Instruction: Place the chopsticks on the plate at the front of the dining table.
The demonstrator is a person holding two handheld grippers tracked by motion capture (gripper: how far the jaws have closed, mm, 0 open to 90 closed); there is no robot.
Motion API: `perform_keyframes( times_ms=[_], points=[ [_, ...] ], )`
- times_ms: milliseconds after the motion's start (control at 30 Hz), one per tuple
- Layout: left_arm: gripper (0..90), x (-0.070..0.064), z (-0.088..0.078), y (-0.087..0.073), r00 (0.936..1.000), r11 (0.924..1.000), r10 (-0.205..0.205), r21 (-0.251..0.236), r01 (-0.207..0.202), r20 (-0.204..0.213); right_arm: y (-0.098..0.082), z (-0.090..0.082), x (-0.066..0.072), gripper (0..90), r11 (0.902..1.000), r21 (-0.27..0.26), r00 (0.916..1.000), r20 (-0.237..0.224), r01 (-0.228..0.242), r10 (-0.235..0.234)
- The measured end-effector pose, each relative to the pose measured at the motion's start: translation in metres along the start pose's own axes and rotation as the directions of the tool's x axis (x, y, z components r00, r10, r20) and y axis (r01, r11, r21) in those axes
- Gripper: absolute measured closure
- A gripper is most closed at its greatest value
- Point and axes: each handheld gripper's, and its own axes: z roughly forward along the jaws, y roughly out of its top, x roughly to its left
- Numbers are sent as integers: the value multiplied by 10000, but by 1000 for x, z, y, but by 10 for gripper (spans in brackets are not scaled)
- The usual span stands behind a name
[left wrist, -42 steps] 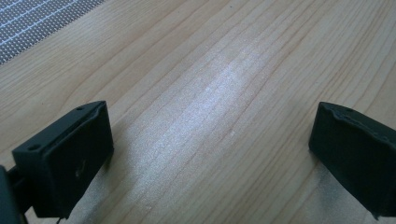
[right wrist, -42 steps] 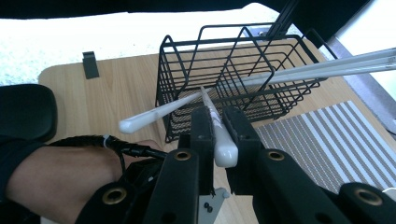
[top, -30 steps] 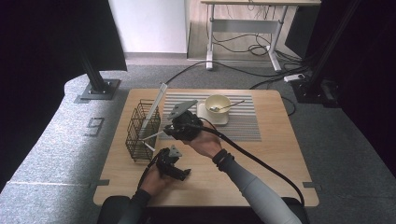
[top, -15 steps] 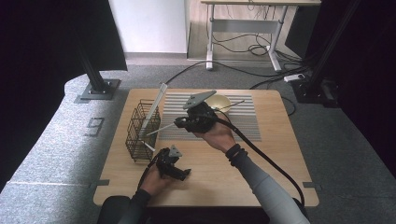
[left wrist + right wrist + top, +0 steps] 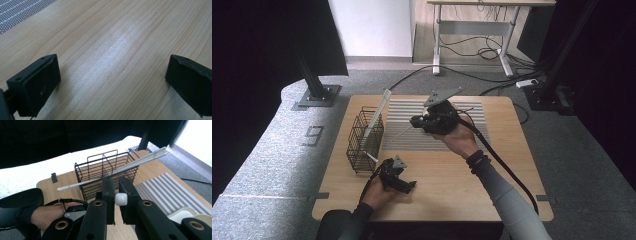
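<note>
My right gripper (image 5: 414, 121) hovers above the striped mat (image 5: 492, 130), right of the black wire basket (image 5: 364, 142). Its jaws are shut on a thin white stick (image 5: 402, 132) that slants down toward the basket. In the right gripper view the stick's squared end (image 5: 121, 198) shows between the jaws of that gripper (image 5: 117, 181). Long white sticks (image 5: 135, 163) lie slantwise across the basket (image 5: 100, 175). The left gripper (image 5: 404, 186) rests on the wood near the front edge. It (image 5: 113, 67) stands open over bare table.
A white dish with a cream bowl (image 5: 197, 218) sits on the mat (image 5: 162, 190) under the right gripper. The wooden table (image 5: 492, 195) is ringed by grey floor. A black post base (image 5: 314, 95) stands at the back left, and cables trail behind the table.
The right gripper has risen and moved right, away from the basket, with the white stick in it; it now covers the bowl. The left gripper has stayed put.
</note>
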Motion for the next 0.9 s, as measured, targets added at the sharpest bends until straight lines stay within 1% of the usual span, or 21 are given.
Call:
perform_keyframes(
  times_ms=[167, 400, 633, 700, 767, 900],
  points=[
    [0, 0, 0, 0, 10000, 10000, 4, -5, -4, 10, -1, -15, -6, 826, 10000, -86, 9992, 403, -43, 46],
    [0, 0, 0, 0, 10000, 10000, 57, -8, -57, 60, -10, -32, -17, 826, 9997, -167, 9959, 886, -172, 186],
    [7, 1, -2, 2, 9999, 9999, 17, 126, -18, 115, -23, -40, -23, 826, 9995, -146, 9923, 1204, -291, 306],
    [10, 2, -5, 3, 9999, 10000, -22, -12, 22, 123, -28, -41, -25, 826, 9993, -135, 9918, 1227, -354, 368],
    [15, 3, -10, 5, 9998, 9994, -58, -340, 64, 177, -33, -42, -26, 826, 9991, -165, 9913, 1252, -398, 416],
    [37, 4, -19, 10, 9996, 9967, 78, -814, -56, 269, -44, -44, -28, 826, 9984, -206, 9909, 1230, -534, 555]
  ],
)
